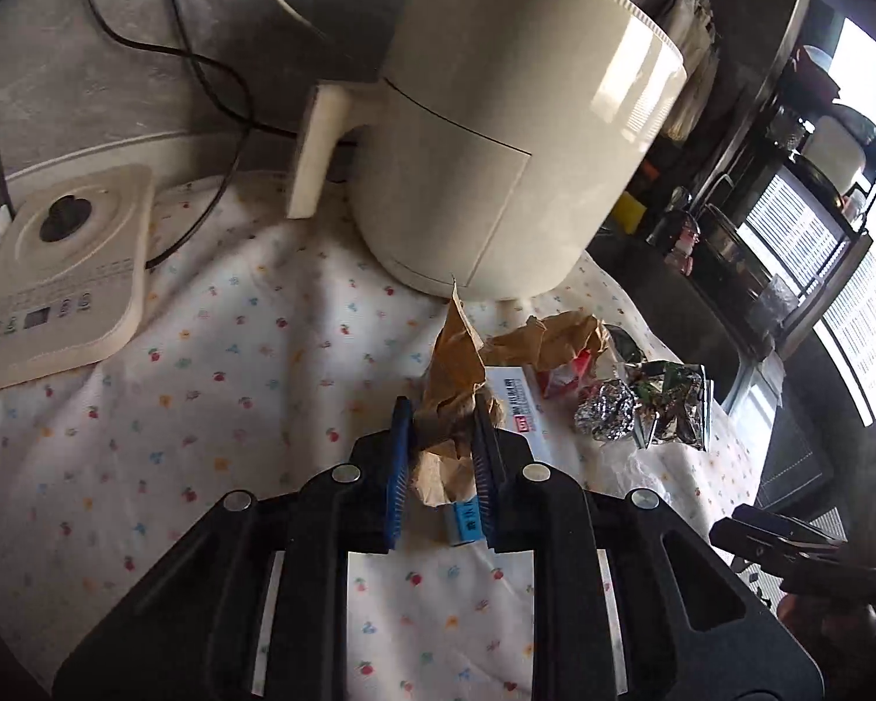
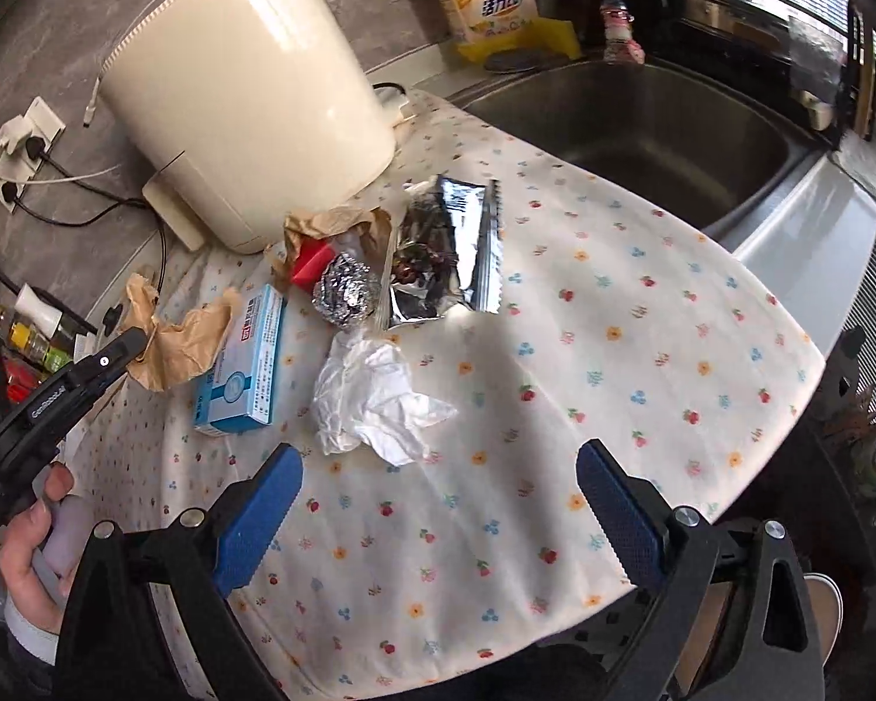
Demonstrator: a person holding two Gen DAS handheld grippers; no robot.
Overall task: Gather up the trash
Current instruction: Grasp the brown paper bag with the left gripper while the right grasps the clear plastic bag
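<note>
Crumpled brown paper (image 1: 447, 409) is clamped by the left tongs (image 1: 438, 455), half hiding a blue box (image 1: 467, 523). The right tongs (image 2: 438, 502) are held wide apart above the table (image 2: 642, 350). The box's print cannot be read.

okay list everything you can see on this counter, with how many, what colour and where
crumpled brown paper: 1, brown, clamped in the left gripper
second brown paper: 1, brown, by the appliance
box: 1, blue and white, beside the held paper
foil ball: 1, silver, mid pile
foil wrapper: 1, silver, torn open, right of ball
tissue: 1, white, nearest right gripper
appliance: 1, cream, back of cloth
sink: 1, steel, right
left gripper: shut on paper
right gripper: open, empty
</note>
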